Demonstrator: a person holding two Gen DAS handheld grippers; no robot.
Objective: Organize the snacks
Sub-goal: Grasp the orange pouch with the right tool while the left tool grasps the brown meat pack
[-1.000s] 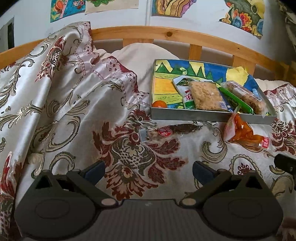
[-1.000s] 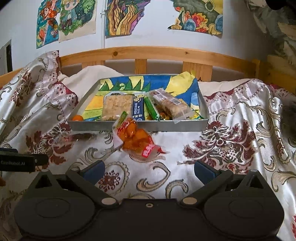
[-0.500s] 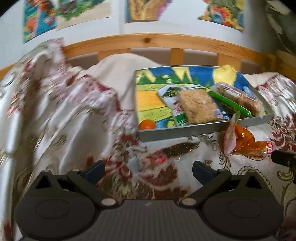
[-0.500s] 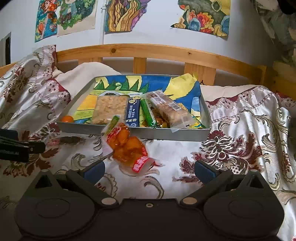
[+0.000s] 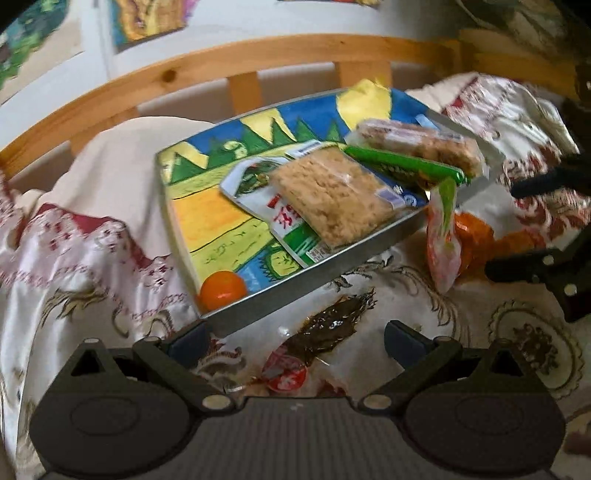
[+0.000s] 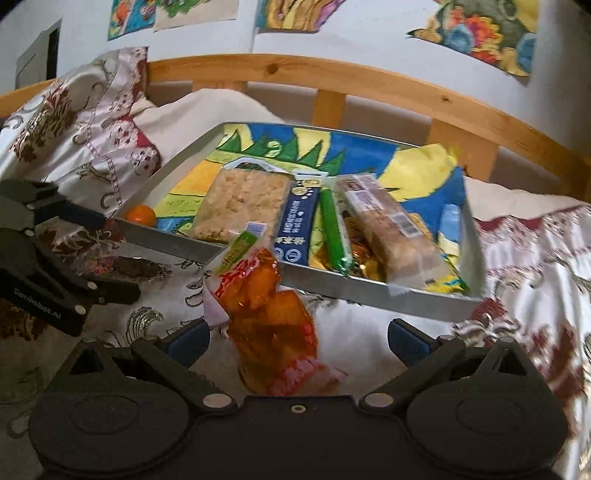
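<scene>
A metal tray [image 5: 306, 275] [image 6: 369, 293] lined with a colourful drawing lies on the bed and holds several snack packs and a small orange [image 5: 222, 288] [image 6: 140, 215]. In front of it lies a clear pack of dark brown snack [image 5: 328, 330] with a red label, between the spread fingers of my open left gripper [image 5: 295, 341]. An orange snack pack [image 6: 269, 317] [image 5: 443, 240] leans on the tray's front wall, and my open right gripper [image 6: 298, 341] straddles its near end. Neither gripper holds anything.
A floral satin bedcover [image 6: 535, 280] covers the bed. A white pillow [image 5: 110, 177] lies behind the tray, with a wooden headboard rail [image 6: 332, 77] and drawings on the wall [image 6: 476, 33] beyond. Each gripper shows at the edge of the other's view.
Both grippers have moved forward and down toward the bed. The left one now has the dark snack pack between its fingers and the right one has the orange pack. Both stay open.
</scene>
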